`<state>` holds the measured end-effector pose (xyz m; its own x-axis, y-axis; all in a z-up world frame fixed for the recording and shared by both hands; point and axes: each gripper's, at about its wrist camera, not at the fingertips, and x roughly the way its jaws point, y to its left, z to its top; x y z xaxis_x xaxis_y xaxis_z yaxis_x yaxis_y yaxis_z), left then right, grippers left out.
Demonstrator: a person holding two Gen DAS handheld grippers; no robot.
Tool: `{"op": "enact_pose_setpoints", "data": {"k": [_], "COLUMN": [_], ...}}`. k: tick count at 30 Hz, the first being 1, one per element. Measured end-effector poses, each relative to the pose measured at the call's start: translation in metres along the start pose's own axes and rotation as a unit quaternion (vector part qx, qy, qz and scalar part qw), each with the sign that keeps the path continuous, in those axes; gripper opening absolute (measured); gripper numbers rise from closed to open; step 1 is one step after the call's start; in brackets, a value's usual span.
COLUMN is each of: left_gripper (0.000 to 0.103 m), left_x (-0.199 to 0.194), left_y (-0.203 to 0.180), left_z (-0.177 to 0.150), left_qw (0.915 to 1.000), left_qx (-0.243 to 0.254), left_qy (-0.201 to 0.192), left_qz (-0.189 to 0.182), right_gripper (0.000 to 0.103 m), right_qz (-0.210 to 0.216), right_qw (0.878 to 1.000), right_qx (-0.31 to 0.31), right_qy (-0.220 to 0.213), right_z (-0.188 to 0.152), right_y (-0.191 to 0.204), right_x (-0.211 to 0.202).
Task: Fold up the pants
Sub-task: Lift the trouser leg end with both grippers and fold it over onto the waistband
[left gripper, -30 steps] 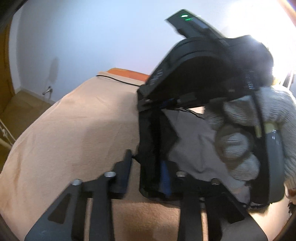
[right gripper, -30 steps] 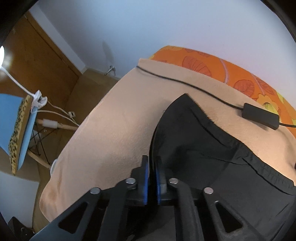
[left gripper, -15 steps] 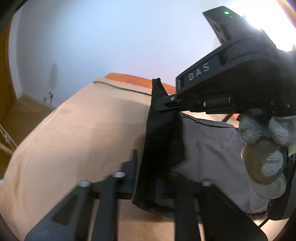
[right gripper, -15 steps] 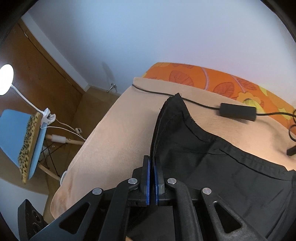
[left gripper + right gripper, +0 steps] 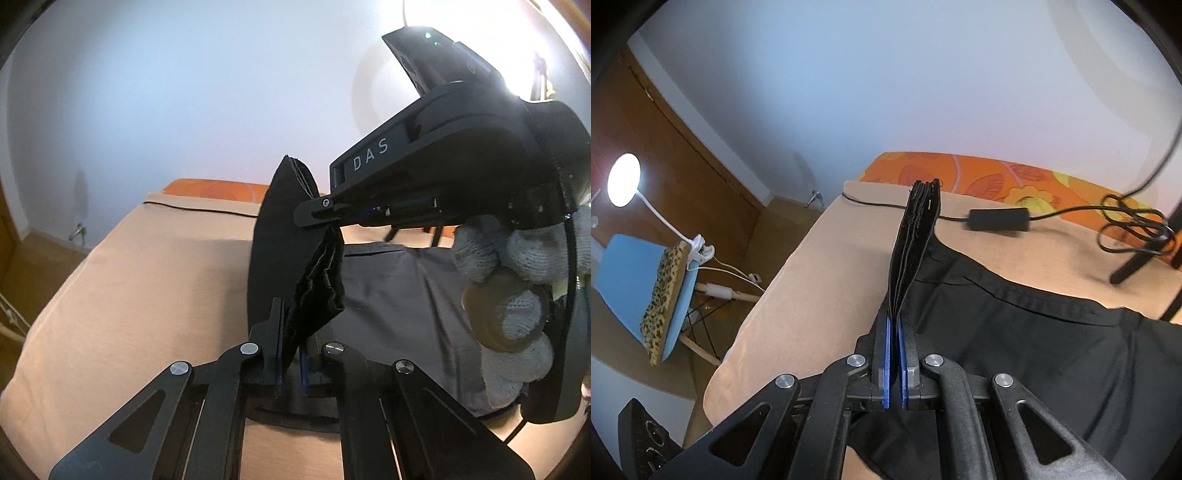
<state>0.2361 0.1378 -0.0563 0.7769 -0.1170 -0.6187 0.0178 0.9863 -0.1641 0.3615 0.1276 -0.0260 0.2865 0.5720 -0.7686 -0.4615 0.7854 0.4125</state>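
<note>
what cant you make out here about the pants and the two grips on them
- Full shape of the pants: right wrist view cuts them at the right and bottom edges; legs and waistband cannot be told apart.
- Left hand-held gripper: left wrist view shows fabric between its fingers, but folds hide the pad contact.
- Right hand-held gripper: in the left wrist view its own body hides the pinch point.
- Lamp corner, left wrist view: glare washes out detail.
</note>
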Motion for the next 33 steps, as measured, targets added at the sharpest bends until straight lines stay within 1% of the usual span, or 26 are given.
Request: {"op": "enact_pose_setpoints", "data": {"k": [6, 12, 17, 21, 23, 29, 33], "left_gripper": [0.005, 0.005, 0.005, 0.005, 0.005, 0.005, 0.005], "left_x": [-0.01, -0.016, -0.01, -0.001, 0.004, 0.017, 0.024], "left_y": [-0.019, -0.054, -0.094, -0.139, -0.164, -0.222, -0.251], "left_z": [0.003, 0.003, -0.006, -0.019, -0.025, -0.031, -0.034], "left_qw": [0.9999, 0.9995, 0.9984, 0.9962, 0.9944, 0.9884, 0.9853], "left_qx": [0.009, 0.018, 0.032, 0.051, 0.06, 0.087, 0.092], "left_qy": [0.003, 0.003, 0.016, 0.028, 0.035, 0.047, 0.053], "left_qz": [-0.012, -0.027, -0.043, -0.065, -0.08, -0.115, -0.134], "right_gripper": [0.001, 0.001, 0.001, 0.001, 0.001, 0.001, 0.001], "right_qz": [0.01, 0.01, -0.005, -0.025, -0.037, -0.059, -0.06], "right_qw": [1.0, 0.999, 0.999, 0.998, 0.998, 0.995, 0.992], "right_qx": [0.012, 0.021, 0.029, 0.041, 0.046, 0.074, 0.094], "right_qy": [-0.013, -0.029, -0.034, -0.035, -0.036, -0.043, -0.054], "right_z": [-0.011, -0.027, -0.041, -0.058, -0.068, -0.097, -0.111], "right_y": [-0.017, -0.041, -0.07, -0.104, -0.122, -0.178, -0.207], "right_x": [-0.024, -0.059, -0.083, -0.103, -0.113, -0.141, -0.159]}}
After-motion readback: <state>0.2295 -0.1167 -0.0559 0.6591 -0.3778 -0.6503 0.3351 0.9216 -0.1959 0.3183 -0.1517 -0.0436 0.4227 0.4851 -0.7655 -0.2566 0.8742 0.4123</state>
